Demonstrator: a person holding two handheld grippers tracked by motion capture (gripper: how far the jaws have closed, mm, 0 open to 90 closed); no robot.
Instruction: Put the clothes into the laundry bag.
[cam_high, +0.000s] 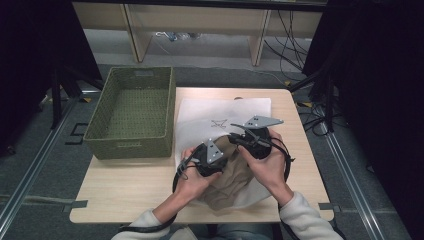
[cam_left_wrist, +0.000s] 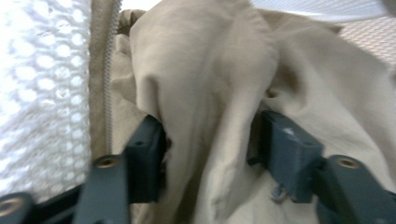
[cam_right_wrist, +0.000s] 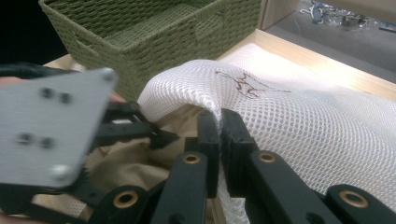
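A beige garment lies partly inside a white mesh bag on the table. My left gripper reaches into the bag's mouth. In the left gripper view its jaws stand apart, with a loose fold of the beige garment between them and not squeezed. My right gripper is shut on the upper edge of the mesh bag and holds that edge lifted. The beige garment shows under the raised mesh. The left gripper's grey plate is close at the left.
A green woven basket stands empty at the table's left, right beside the bag; its wall rises just behind the grippers. Bare wooden tabletop lies in front of the basket. A zipper runs along the bag's edge.
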